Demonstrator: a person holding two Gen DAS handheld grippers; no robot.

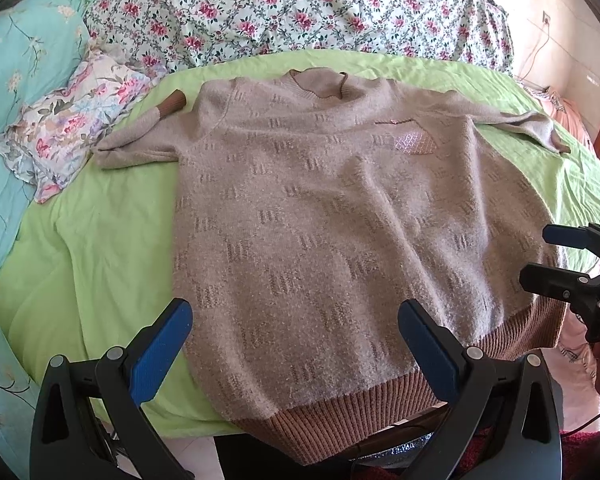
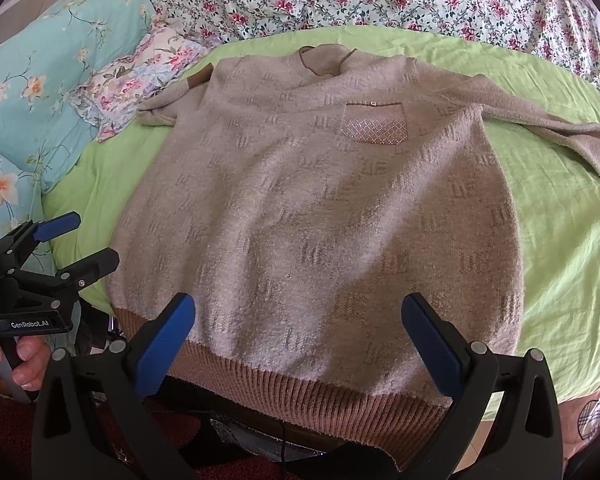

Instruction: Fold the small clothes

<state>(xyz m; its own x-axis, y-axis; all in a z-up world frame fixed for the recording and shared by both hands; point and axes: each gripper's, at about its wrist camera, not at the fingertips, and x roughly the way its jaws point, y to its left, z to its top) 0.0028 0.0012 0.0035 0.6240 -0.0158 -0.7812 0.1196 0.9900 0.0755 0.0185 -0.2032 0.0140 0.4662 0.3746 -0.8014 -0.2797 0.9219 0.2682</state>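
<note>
Both grippers hover level, fingers spread wide, pinching nothing: left gripper (image 1: 296, 320) and right gripper (image 2: 298, 316). One beige sweater (image 1: 340, 220) lies flat beyond the fingertips, hem nearest, on the green sheet (image 1: 100, 240).

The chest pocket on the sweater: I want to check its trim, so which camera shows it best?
The right wrist view: the chest pocket faces the camera, its sparkly dots and top band clear on the sweater. In the left wrist view the pocket is farther off, skewed and glaring.
</note>
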